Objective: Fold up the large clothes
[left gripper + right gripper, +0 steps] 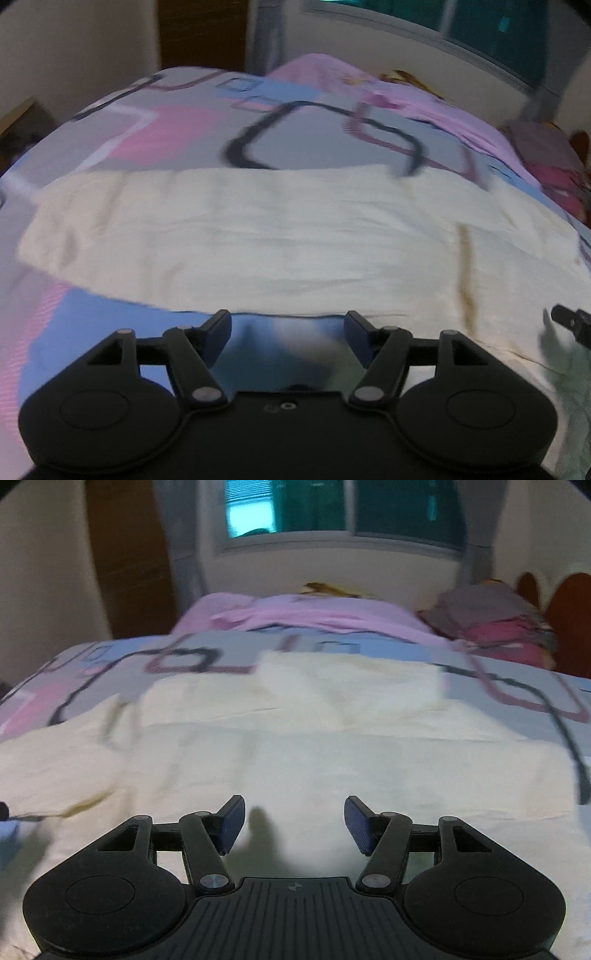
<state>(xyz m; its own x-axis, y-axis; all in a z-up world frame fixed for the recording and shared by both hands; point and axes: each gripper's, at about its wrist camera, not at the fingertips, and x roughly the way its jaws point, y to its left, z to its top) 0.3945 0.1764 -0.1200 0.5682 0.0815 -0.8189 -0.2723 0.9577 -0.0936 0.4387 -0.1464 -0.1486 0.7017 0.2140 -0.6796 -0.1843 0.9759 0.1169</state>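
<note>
A large cream garment (280, 236) lies spread flat across the patterned bedspread (177, 129), folded into a long band with a brownish seam near its right end. My left gripper (287, 332) hovers open just off the garment's near edge, nothing between its fingers. In the right wrist view the same cream garment (295, 746) fills the middle, with a folded-over layer at its far side. My right gripper (294, 821) is open above the cloth, holding nothing. The tip of the right gripper (570, 321) shows at the right edge of the left wrist view.
A pink blanket (317, 616) lies bunched at the far side of the bed. A stack of grey and red folded clothes (495, 624) sits by the headboard (569, 613). Behind are a wall, a window (332, 509) and a wooden door (129, 561).
</note>
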